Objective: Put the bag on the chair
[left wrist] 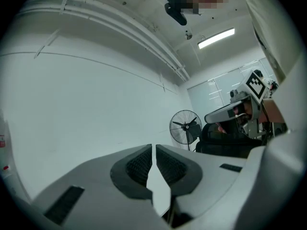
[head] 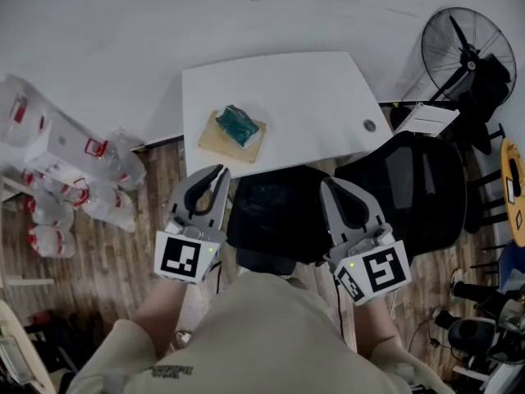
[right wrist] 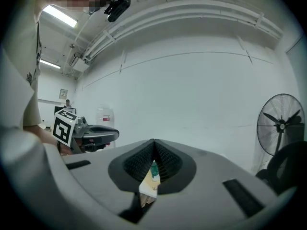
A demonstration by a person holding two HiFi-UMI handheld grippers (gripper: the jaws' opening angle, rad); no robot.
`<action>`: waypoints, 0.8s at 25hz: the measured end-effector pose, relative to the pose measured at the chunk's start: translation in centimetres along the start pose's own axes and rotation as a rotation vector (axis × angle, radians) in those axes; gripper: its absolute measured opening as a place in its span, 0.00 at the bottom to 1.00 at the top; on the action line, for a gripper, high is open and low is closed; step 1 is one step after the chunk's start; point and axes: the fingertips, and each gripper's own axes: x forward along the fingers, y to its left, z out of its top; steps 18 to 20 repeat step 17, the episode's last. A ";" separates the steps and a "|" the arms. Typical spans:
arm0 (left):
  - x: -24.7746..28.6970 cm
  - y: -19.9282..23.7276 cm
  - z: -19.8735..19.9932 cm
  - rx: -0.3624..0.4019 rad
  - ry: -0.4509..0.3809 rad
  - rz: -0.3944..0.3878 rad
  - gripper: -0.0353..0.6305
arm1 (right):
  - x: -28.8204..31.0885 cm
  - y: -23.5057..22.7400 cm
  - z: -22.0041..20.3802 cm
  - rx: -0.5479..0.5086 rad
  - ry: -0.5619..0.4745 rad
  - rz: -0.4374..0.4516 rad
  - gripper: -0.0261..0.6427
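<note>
A teal bag point(head: 237, 125) lies on a tan flat board point(head: 215, 144) on the white table point(head: 312, 97). A black chair point(head: 279, 212) stands tucked against the table's near edge, between my two grippers. My left gripper point(head: 220, 172) hovers at the chair's left, jaws shut and empty. At the chair's right, my right gripper point(head: 326, 185) is also shut with nothing held. In the left gripper view the left gripper point(left wrist: 153, 148) points at the bare wall. The right gripper point(right wrist: 153, 143) shows the teal bag point(right wrist: 154, 170) through the slot behind its tips.
A second black chair point(head: 422, 195) stands at the right, with papers point(head: 426, 120) behind it. A black floor fan point(head: 466, 49) is at the far right. Packs of plastic bottles point(head: 57, 179) lie on the wooden floor at the left. Cables and gear clutter the lower right.
</note>
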 end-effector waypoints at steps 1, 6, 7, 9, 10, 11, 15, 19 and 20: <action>-0.2 0.0 0.1 0.007 0.001 0.008 0.11 | 0.0 0.0 -0.1 -0.001 0.003 0.005 0.07; -0.3 -0.2 0.3 0.058 0.012 0.022 0.11 | 0.2 0.7 -0.6 -0.007 0.022 0.032 0.07; -0.4 -0.3 0.3 0.060 0.011 0.020 0.11 | 0.2 0.8 -0.7 -0.010 0.025 0.034 0.07; -0.6 -0.5 0.5 0.060 0.012 0.017 0.11 | 0.2 0.6 -0.7 -0.015 0.029 0.031 0.07; -0.6 -0.7 0.5 0.058 0.014 0.017 0.11 | 0.2 0.5 -0.6 -0.018 0.029 0.028 0.07; -0.7 -0.7 0.5 0.052 0.017 0.016 0.11 | 0.2 0.5 -0.5 -0.021 0.029 0.028 0.07; -0.9 -0.5 0.6 0.027 0.021 0.018 0.11 | 0.1 0.5 -0.3 -0.031 0.027 0.033 0.07; -1.0 -0.4 0.7 0.028 0.021 0.019 0.11 | 0.0 0.5 -0.2 -0.034 0.028 0.036 0.07; -1.0 -0.4 0.7 0.028 0.021 0.019 0.11 | 0.0 0.5 -0.2 -0.034 0.028 0.036 0.07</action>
